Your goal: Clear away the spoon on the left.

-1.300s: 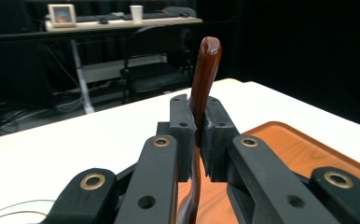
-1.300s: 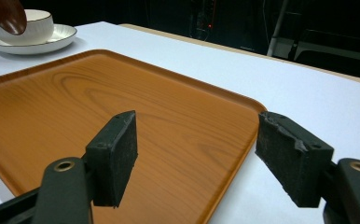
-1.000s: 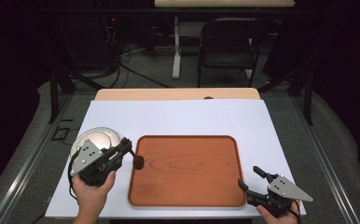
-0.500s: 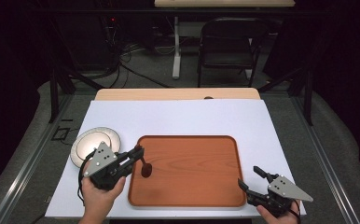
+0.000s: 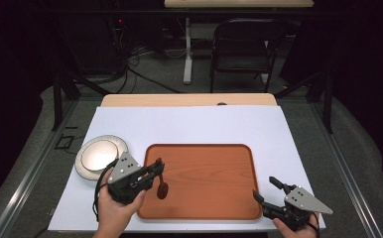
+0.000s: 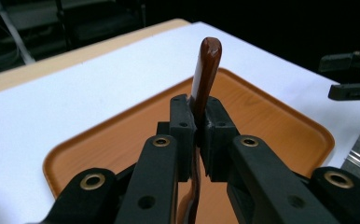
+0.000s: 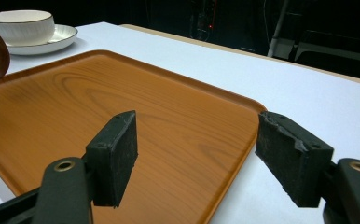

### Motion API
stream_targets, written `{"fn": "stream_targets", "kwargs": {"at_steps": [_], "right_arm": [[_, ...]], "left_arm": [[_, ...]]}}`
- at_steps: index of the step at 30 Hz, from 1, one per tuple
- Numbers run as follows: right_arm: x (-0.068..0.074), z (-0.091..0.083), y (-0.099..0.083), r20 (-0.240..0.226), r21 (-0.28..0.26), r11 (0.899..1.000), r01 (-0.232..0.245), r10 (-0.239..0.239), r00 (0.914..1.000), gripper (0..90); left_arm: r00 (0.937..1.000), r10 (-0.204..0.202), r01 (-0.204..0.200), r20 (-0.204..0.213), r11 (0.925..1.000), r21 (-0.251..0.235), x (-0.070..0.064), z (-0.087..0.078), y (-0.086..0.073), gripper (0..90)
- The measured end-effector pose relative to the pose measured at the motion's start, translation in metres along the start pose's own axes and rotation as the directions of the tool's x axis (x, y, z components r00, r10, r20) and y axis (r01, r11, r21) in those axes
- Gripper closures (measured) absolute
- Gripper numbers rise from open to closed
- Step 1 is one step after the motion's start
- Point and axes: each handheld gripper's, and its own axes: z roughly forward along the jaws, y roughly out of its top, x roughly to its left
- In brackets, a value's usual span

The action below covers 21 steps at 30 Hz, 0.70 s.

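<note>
left gripper (image 5: 156,171): jaws clenched on a dark brown glossy wooden spoon (image 6: 204,74), pads biting the handle partway along; handle tip sticks out past the jaws, bowl end hangs below.
spoon position: in the high view the spoon bowl (image 5: 162,190) sits over the left part of the orange-brown wood-grain rectangular tray (image 5: 219,163); cannot tell whether it touches the tray floor or hangs just above it.
right gripper (image 5: 266,191): jaws released, wide apart, holding nothing. It straddles the tray's near right corner, one pad (image 7: 115,154) over the tray, the other over the white bench cover (image 7: 308,93).
bowl and saucer: white bowl with a thin dark rim (image 7: 19,25) on a white saucer (image 5: 88,173), on the bench just left of the tray, near the left gripper.
handling, my read: spoon looks light, stiff and lacquered, so slippery. The narrow handle could pivot between flat pads, and bowl weight would swing it down.
grip point: mid-handle, as held, looks fine for carrying. A hold nearer the bowl would cut the swing but crowd the set-down.
fragility: spoon looks low risk; the glossy finish may scuff on a hard drop. Bowl and saucer look ceramic, so keep clear.
step, my guess: laying the spoon on the tray.
risk: spoon rolling or sliding on the smooth tray once let go.
</note>
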Motion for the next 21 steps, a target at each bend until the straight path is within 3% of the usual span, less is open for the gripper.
{"fn": "stream_targets", "kwargs": {"at_steps": [7,12,16,21], "right_arm": [[-0.001,-0.001,0.0,-0.003,-0.006,1.0,-0.002,0.002,1.0,28.9],[0.0,-0.001,0.0,-0.005,-0.004,1.0,0.001,-0.001,1.0,28.9],[0.0,0.0,0.0,-0.005,-0.002,1.0,-0.001,0.001,1.0,28.9],[0.0,0.001,0.0,-0.008,0.0,1.0,0.0,0.0,1.0,28.9]], "left_arm": [[0.9999,-0.011,0.011,0.0,0.9975,0.07,-0.005,0.012,0.001,83.9],[0.9993,-0.037,0.037,-0.003,0.9916,0.124,-0.001,0.02,-0.003,84.0],[0.9952,-0.093,0.097,-0.031,0.9804,0.172,0.007,0.028,-0.005,84.0],[0.9903,-0.126,0.135,-0.06,0.9709,0.198,0.017,0.035,-0.005,84.0]]}}
